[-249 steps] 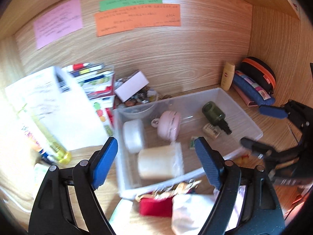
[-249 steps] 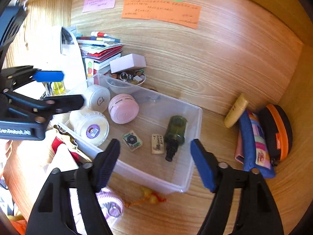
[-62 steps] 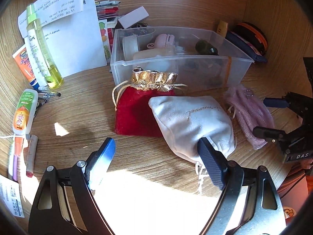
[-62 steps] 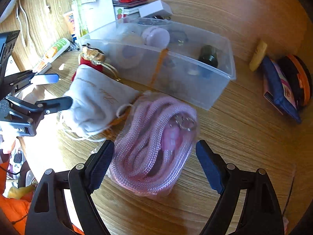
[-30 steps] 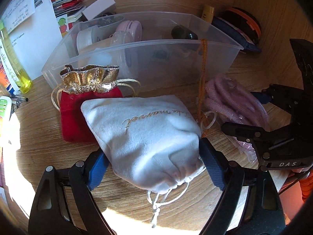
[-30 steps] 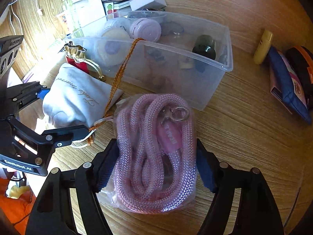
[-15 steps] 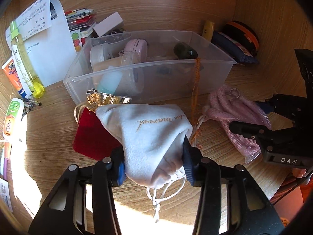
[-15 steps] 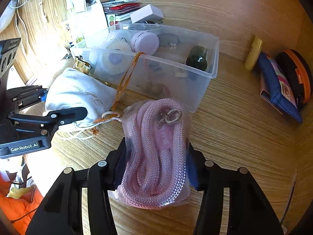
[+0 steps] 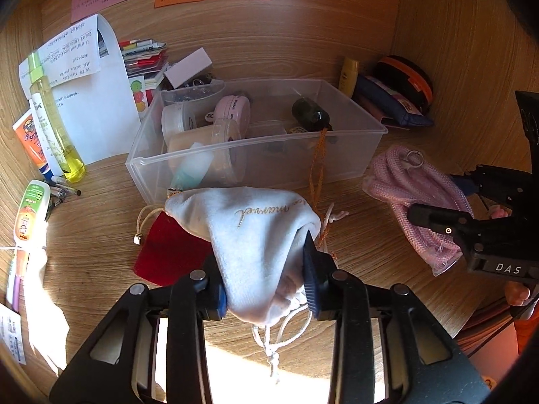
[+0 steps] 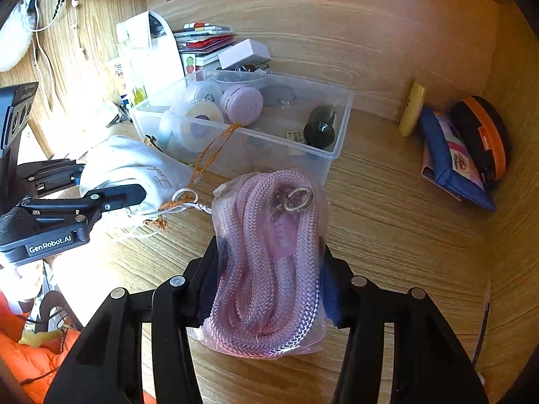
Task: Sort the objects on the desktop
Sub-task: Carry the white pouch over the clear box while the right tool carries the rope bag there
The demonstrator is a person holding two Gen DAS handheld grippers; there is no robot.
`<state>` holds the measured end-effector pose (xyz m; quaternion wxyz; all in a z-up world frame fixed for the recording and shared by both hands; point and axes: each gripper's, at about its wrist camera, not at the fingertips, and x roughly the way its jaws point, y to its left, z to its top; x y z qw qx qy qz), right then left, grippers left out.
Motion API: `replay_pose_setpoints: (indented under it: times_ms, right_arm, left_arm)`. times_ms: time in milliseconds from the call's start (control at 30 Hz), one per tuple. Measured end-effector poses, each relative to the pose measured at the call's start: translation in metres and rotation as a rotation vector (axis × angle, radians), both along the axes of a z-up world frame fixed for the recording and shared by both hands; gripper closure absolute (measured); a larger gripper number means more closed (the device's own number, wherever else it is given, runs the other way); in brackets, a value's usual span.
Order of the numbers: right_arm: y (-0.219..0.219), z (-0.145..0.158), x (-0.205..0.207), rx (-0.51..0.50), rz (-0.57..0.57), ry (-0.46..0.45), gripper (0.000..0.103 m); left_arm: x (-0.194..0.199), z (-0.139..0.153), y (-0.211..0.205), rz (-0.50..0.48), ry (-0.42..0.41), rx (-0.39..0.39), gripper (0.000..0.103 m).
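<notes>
Strong warm sunlight enters from the near left. It burns out a patch on the bench [image 9: 353, 245] at its near edge in the left wrist view, and overexposes the bench's left edge in the right wrist view. The white pouch [image 9: 256, 232] casts a soft shadow beneath it. The back panel is evenly lit, dimmer toward the right corner. Fisheye curvature bends all straight edges; corners vignette black. Focus is sharp centrally, softer at the rims.
</notes>
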<state>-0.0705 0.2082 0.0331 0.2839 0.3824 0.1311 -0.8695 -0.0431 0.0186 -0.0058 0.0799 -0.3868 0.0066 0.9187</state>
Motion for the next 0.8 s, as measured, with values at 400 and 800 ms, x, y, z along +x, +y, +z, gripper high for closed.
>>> replay_pose_setpoints:
  times_ms: [400,800]
  right_arm:
    - [0.009,0.028,0.007,-0.040,-0.009,0.064,0.055]
    - [0.003,0.053,-0.008,-0.071,-0.012,0.121,0.055]
  left_arm:
    - [0.005,0.033,-0.002,-0.010,0.089,0.029,0.069]
    - [-0.011,0.065,-0.024,0.024,0.161,0.041,0.069]
